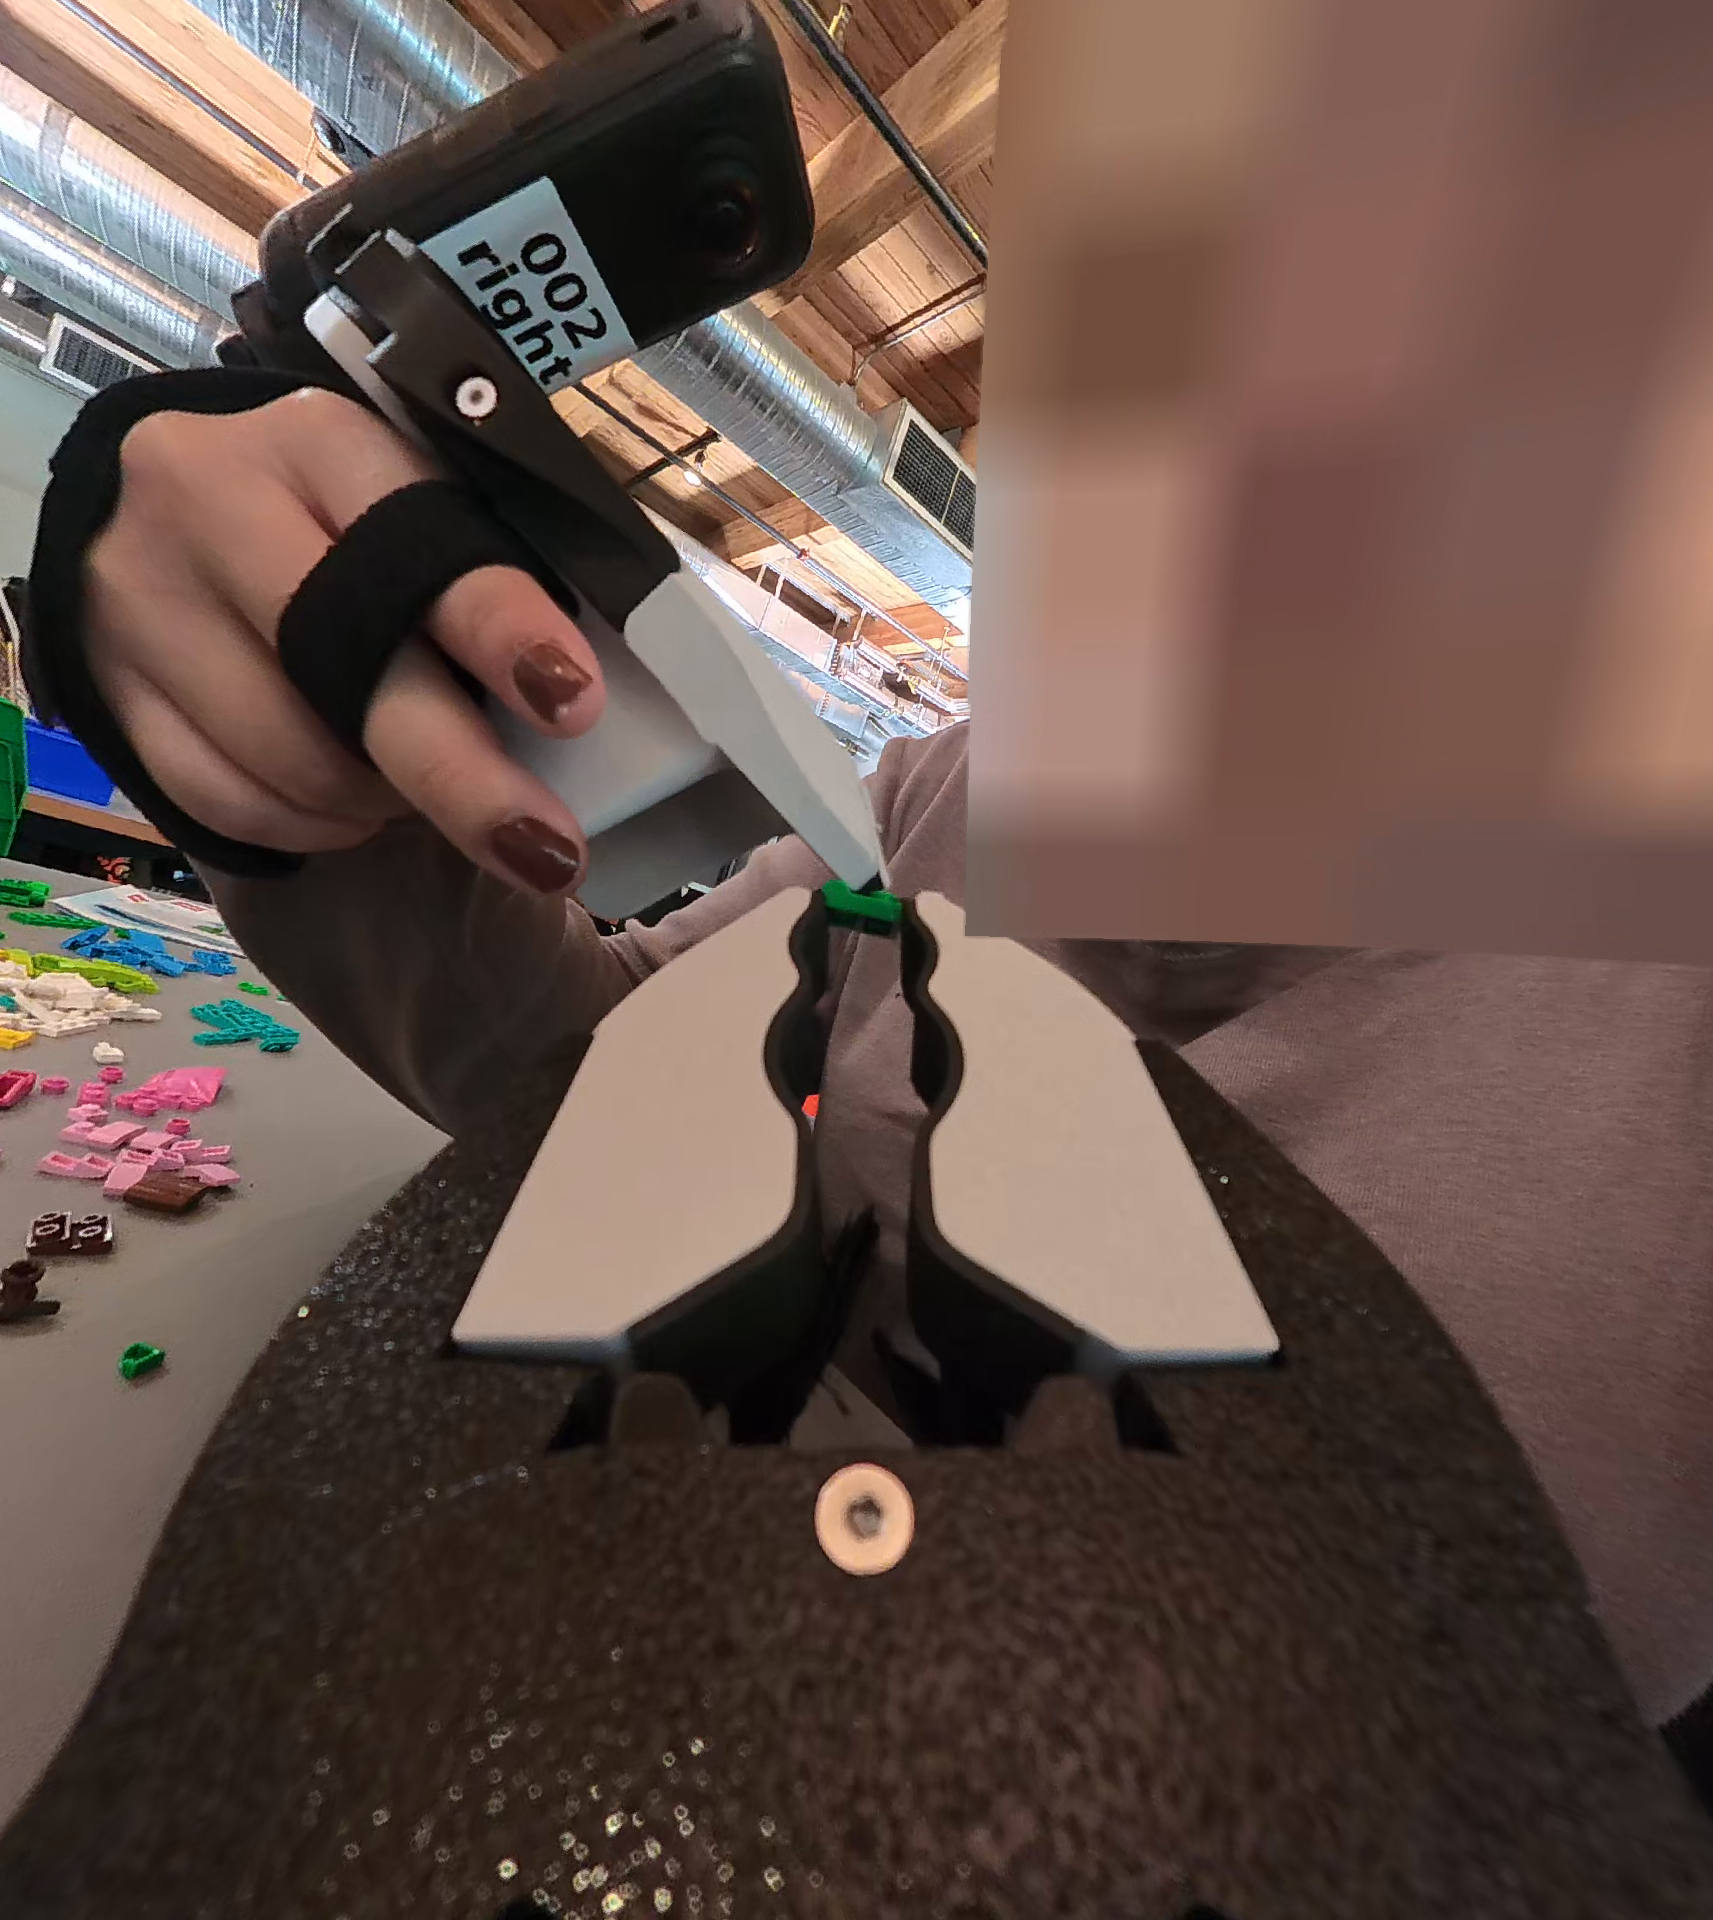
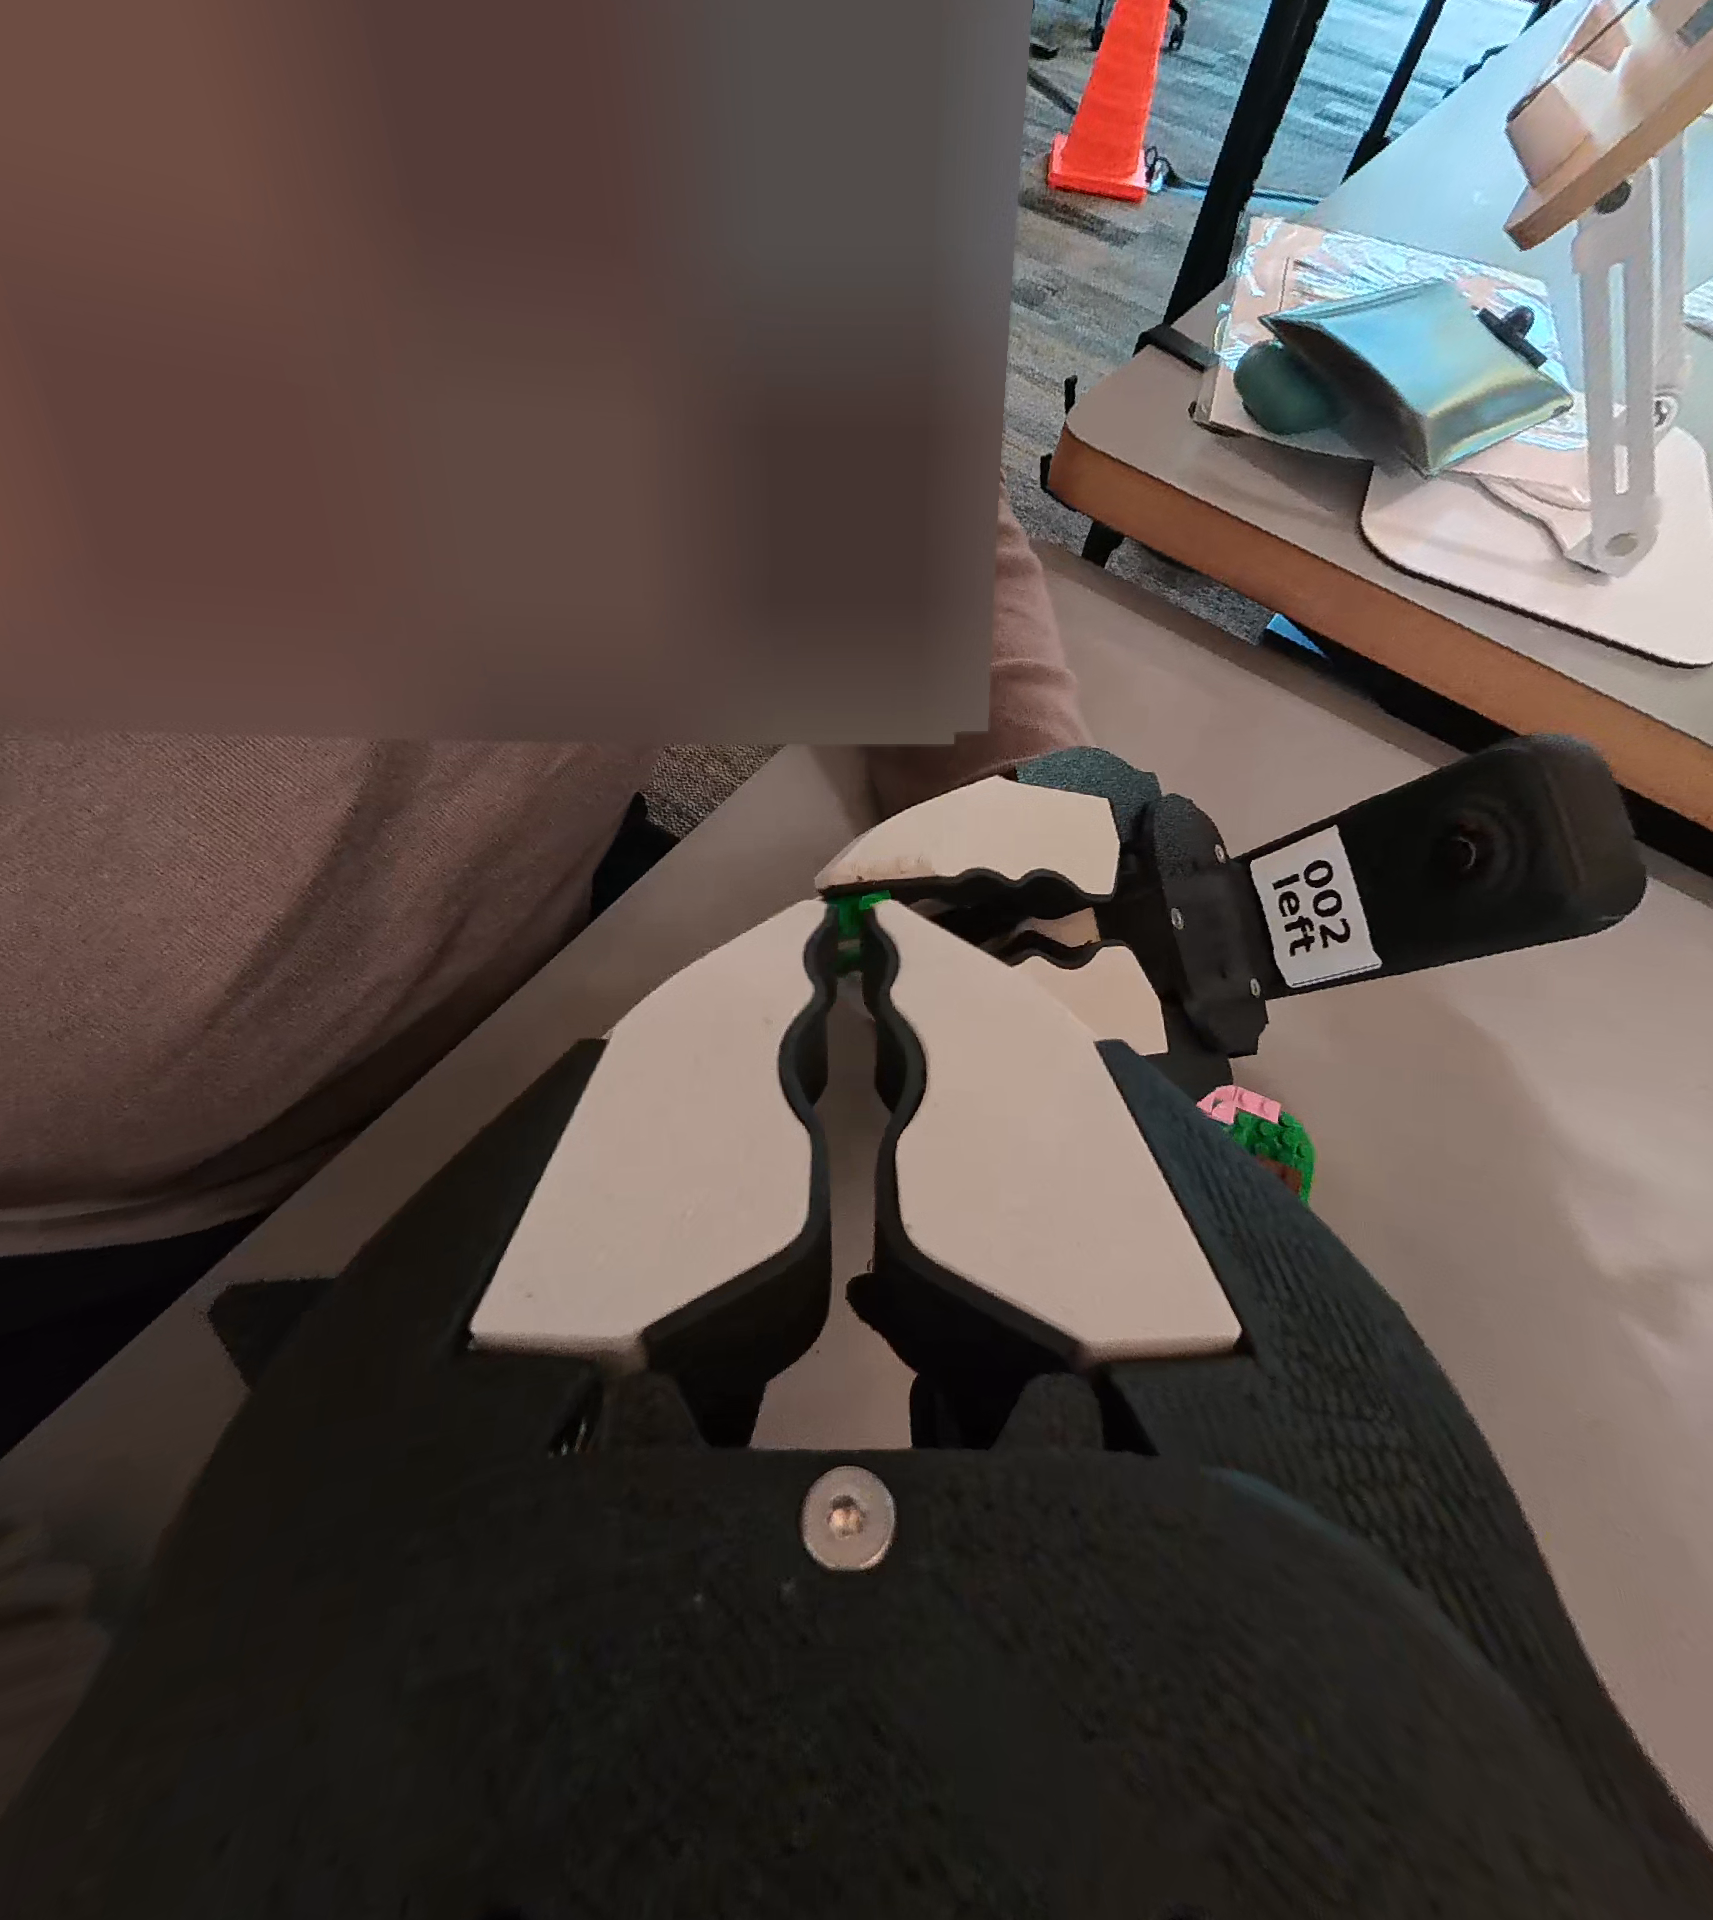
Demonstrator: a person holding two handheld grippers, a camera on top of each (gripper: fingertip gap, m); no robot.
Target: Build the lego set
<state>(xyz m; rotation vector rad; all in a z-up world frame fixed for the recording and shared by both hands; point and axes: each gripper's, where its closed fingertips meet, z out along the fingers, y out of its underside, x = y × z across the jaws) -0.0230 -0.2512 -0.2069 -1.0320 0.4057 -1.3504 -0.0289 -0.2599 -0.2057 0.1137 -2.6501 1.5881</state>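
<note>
A small green piece (image 1: 862, 902) sits pinched at the tips of my left gripper (image 1: 864, 920), held up well above the table (image 1: 52, 1455). My right gripper (image 2: 852, 920) meets it from above, tips nipping the same green piece, or one against it; I cannot tell which. I judge I'm mating small parts mid-air. Next calls for a square, steady press. Loose bricks (image 1: 52, 997) lie left of it.

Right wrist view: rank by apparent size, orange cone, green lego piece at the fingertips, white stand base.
1. White stand base, largest.
2. Orange cone, smaller; it is cut off at the top and stands farther away, so true size is unsure.
3. Green lego piece, smallest.
</note>
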